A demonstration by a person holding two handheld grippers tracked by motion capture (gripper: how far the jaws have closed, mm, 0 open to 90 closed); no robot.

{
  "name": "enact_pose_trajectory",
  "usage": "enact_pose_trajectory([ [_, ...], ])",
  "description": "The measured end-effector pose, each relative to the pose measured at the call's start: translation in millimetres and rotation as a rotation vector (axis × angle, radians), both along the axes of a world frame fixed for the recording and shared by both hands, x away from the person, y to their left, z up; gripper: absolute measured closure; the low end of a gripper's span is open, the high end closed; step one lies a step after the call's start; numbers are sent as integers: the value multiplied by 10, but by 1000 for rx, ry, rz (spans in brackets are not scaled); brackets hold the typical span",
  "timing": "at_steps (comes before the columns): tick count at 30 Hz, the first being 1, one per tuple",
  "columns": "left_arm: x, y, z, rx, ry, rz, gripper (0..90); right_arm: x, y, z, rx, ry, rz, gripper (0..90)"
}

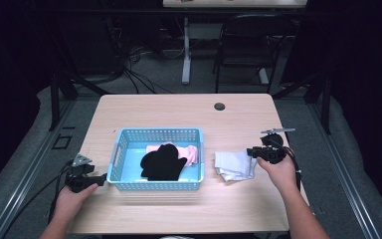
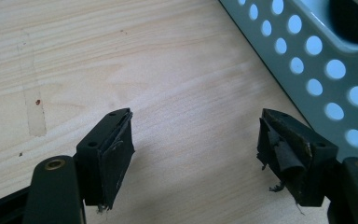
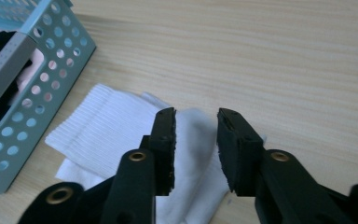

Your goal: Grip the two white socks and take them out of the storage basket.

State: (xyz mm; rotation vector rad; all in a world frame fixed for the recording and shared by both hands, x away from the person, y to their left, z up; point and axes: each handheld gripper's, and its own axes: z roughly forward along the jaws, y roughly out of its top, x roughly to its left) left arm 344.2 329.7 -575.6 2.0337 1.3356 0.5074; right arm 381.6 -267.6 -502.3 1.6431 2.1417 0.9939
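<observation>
A light blue perforated basket (image 1: 159, 132) stands at the table's middle. In it a black cloth (image 1: 163, 163) lies partly over a pink one (image 1: 192, 153). Just right of the basket a white ribbed cloth (image 1: 234, 165) lies crumpled on the wood. My right gripper (image 1: 252, 152) hovers at that cloth's right edge. In the right gripper view its jaws (image 3: 196, 116) stand apart above the white cloth (image 3: 102, 126), pressing on nothing. My left gripper (image 1: 102, 178) rests near the basket's front left corner. Its jaws (image 2: 196, 126) are wide apart over bare wood, beside the basket wall (image 2: 317, 70).
A round cable hole (image 1: 220, 106) sits near the table's far edge. Behind the table are a black chair (image 1: 243, 40), a white desk leg (image 1: 186, 50) and floor cables. Bare wood runs along the front and the far half of the table (image 1: 179, 109).
</observation>
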Motion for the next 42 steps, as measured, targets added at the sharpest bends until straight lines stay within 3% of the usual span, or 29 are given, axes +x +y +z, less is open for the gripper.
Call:
enact_pose_trajectory([
  [7,10,-4,-7,7,2,-1,265,-43,58,38,13,-44,5,600],
  [20,7,2,-4,2,0,0,265,-205,302,97,11,-106,79,580],
  [24,8,3,-3,1,-1,-2,265,-257,374,43,20,-126,91,576],
  [28,9,3,-2,0,-3,-2,265,-311,451,-17,-25,-146,114,565],
  [42,7,-1,3,2,-4,-8,265,-487,607,-196,12,-191,179,484],
])
